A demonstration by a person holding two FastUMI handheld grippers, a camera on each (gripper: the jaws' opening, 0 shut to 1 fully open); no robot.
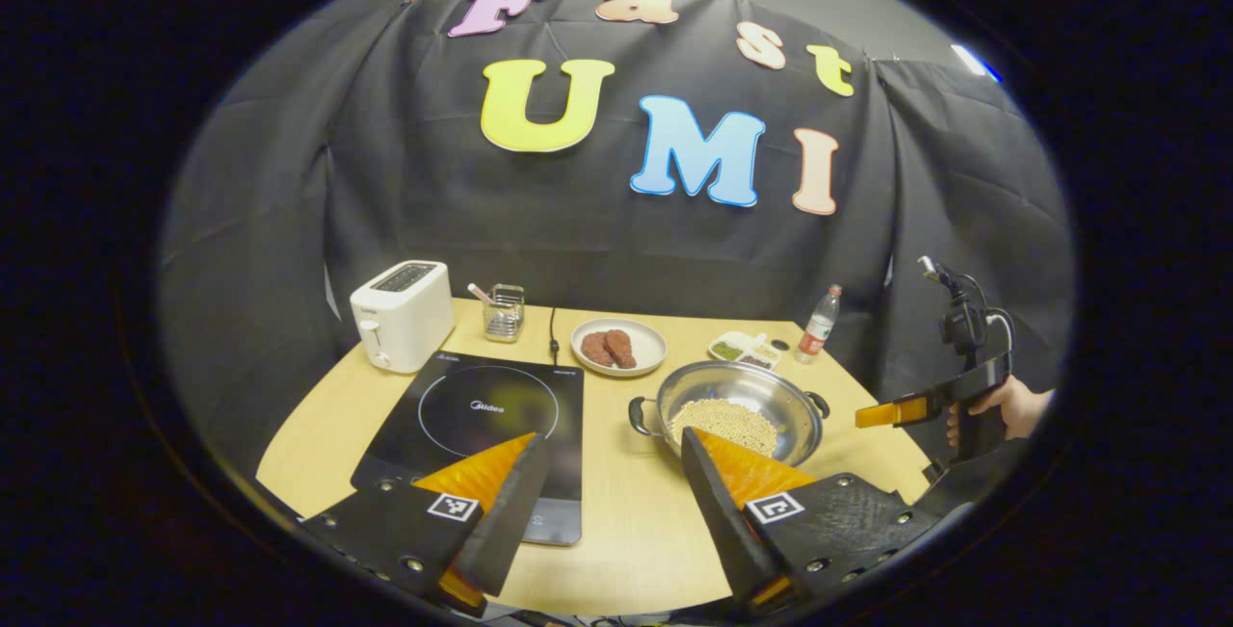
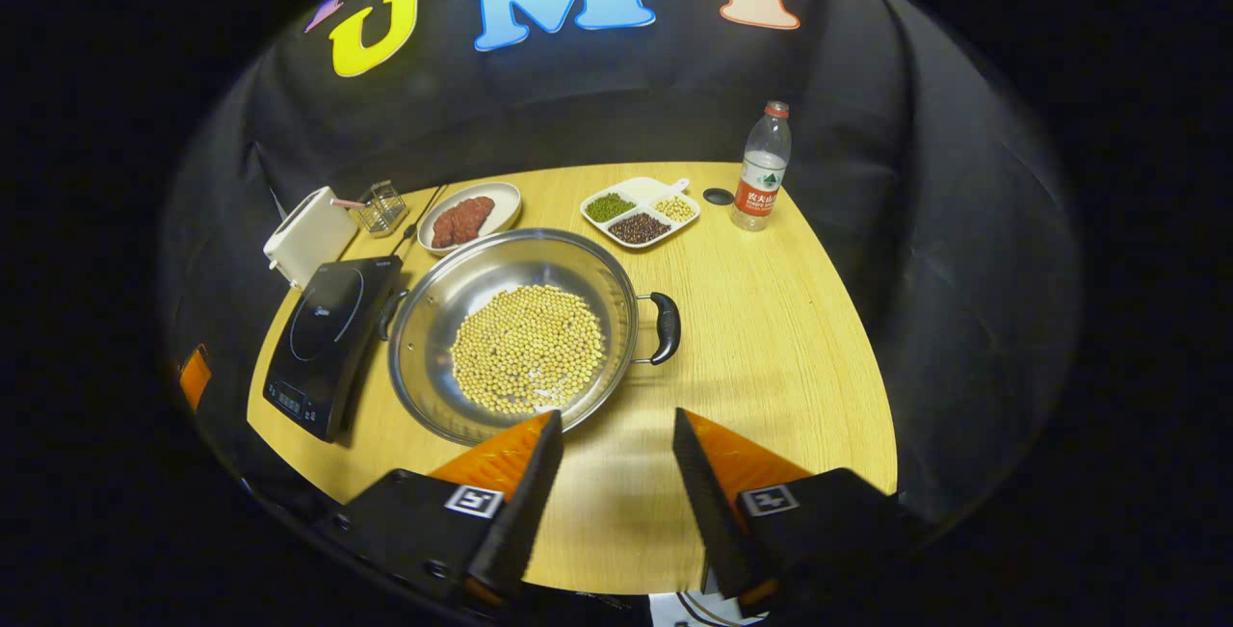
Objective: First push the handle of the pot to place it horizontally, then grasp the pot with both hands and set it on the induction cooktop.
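Pot (image 2: 511, 333): steel, holding pale beans, centre of the right gripper view, on the table (image 2: 771, 338) just right of the cooktop (image 2: 323, 343); one handle (image 2: 663, 326) juts right. Right gripper (image 2: 616, 434): released, fingers spread, hanging over the table at bottom centre, near the pot's rim. Left gripper (image 1: 607, 454): released, at the bottom of the left gripper view, over the cooktop's (image 1: 482, 425) edge. Bottle (image 2: 761, 167): upper right.

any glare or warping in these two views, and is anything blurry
Left gripper view: strong fisheye bend, table edge curves; soft glare on the cooktop; the right gripper sits small near the rim. Right gripper view: bright reflections on the pot wall, beans sharp, cooktop dim near the rim.
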